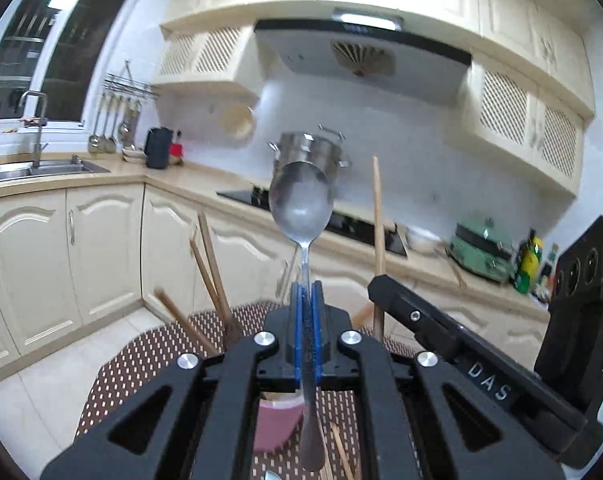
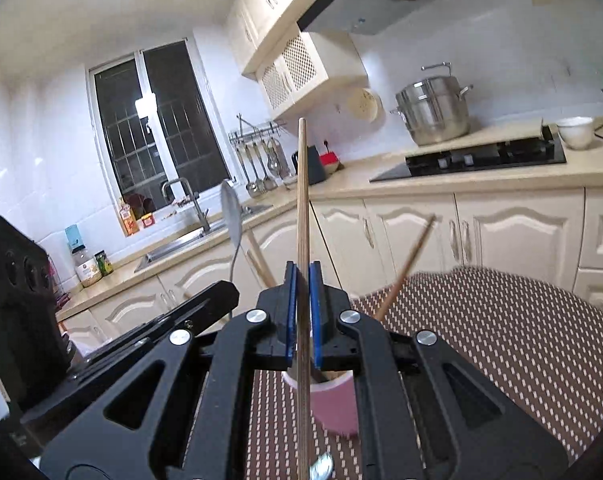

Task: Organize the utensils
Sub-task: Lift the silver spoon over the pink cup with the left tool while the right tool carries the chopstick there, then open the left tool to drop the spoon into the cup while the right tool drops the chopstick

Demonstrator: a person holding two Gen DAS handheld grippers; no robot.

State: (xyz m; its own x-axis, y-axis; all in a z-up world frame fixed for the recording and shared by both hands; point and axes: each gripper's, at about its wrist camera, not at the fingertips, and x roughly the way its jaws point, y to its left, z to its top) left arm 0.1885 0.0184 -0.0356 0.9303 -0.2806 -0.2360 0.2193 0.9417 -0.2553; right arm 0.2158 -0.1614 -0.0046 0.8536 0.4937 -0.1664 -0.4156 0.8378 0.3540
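My left gripper (image 1: 307, 292) is shut on the handle of a metal spoon (image 1: 300, 202), which stands upright with its bowl on top. My right gripper (image 2: 302, 274) is shut on a wooden chopstick (image 2: 302, 184), also held upright. Under both grippers a pink cup (image 2: 335, 404) stands on the brown dotted table mat (image 2: 501, 340); several wooden chopsticks (image 1: 211, 268) lean out of it. In the left wrist view the pink cup (image 1: 277, 424) shows between the gripper arms, and the held chopstick (image 1: 377, 220) rises at the right. In the right wrist view the spoon (image 2: 231, 216) appears edge-on at the left.
Cream cabinets and a counter run behind, with a black hob (image 2: 485, 158), a steel pot (image 2: 433, 110), a sink (image 1: 33, 170) and a green appliance (image 1: 483, 250). More chopsticks (image 1: 343, 454) and another spoon (image 2: 321, 466) lie on the mat near the cup.
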